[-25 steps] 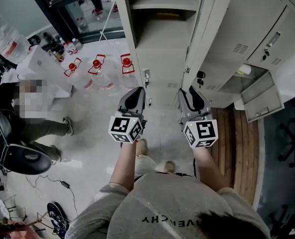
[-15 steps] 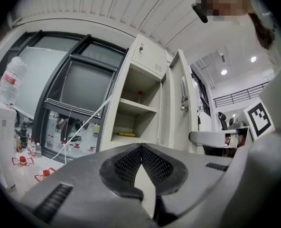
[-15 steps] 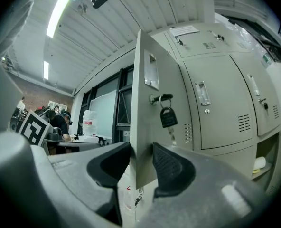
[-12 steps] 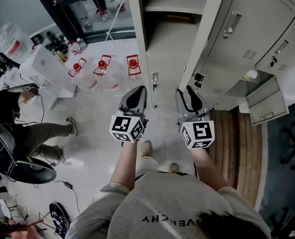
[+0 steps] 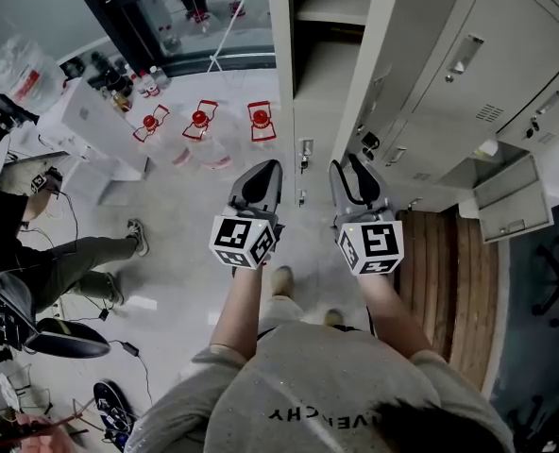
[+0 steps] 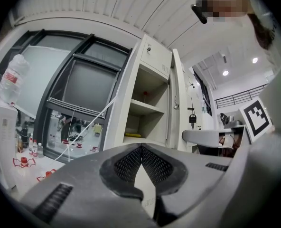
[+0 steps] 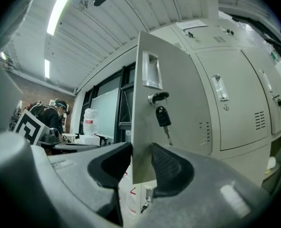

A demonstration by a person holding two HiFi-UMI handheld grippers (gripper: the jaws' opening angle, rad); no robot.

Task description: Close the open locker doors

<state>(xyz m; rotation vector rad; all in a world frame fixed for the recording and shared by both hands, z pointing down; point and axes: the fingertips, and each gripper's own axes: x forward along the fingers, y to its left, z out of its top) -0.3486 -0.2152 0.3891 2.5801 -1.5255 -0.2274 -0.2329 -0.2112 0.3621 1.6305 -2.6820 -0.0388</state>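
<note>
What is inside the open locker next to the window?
A shelf bearing a small red-topped thing, and a flat yellow thing on the level below. The left claw covers everything lower; the door, edge-on, hides nothing inside.

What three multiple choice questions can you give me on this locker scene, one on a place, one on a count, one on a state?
1. Where does the key hang? A: the lock of the open door. B: a shelf. C: the floor.
2. How many red-topped jugs stand in a row? A: two. B: three. C: five.
3. What is between the right gripper's jaws? A: nothing. B: the door's edge. C: the key.
Answers: 1 A, it dangles below the lock; 2 B, the head view shows three; 3 B, the jaws, just closing, clamp the edge.
</note>
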